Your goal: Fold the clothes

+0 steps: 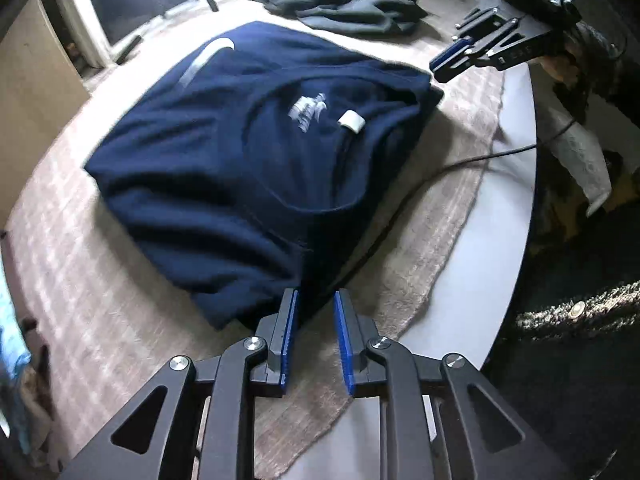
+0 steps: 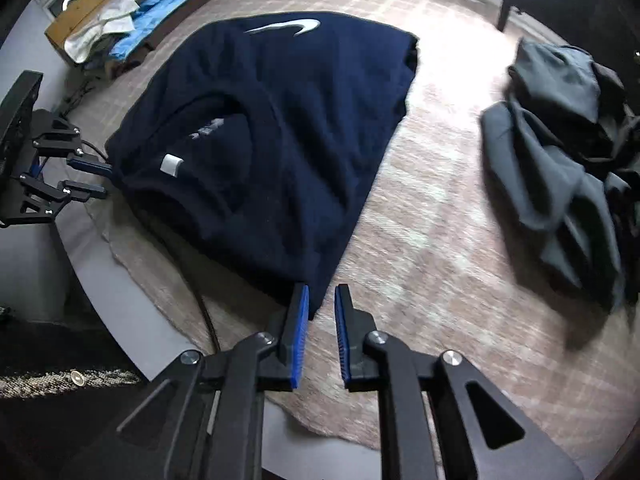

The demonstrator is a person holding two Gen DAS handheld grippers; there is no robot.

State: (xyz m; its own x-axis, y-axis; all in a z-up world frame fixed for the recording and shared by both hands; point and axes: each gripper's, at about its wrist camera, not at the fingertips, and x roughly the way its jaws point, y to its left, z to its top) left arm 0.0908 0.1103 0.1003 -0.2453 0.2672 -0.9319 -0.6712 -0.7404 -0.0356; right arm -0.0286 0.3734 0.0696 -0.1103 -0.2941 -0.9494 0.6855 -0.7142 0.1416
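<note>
Left gripper (image 1: 316, 300): jaws parted, blue pads apart, tips just at the near corner of the garment; nothing is pinched between them.
Right gripper (image 2: 322, 294): jaws also parted, its left pad touching the garment's near point, with bare cloth showing in the gap.
Navy sweatshirt (image 1: 248, 152): lies folded on the beige cloth (image 1: 100, 300) over the table, collar and white neck tag (image 1: 351, 122) facing up; the printed label inside the collar is too blurred to read.
White swoosh (image 2: 286, 26): sits at the far edge of the sweatshirt.
Dark clothes pile (image 2: 560, 152): crumpled, well apart from the sweatshirt, cut off by the frame edge; separate pieces cannot be told.
Black cable (image 1: 420, 184): runs under the sweatshirt's edge, its end hidden.
Box of light and blue fabric (image 2: 120, 28): far corner, contents unclear.
</note>
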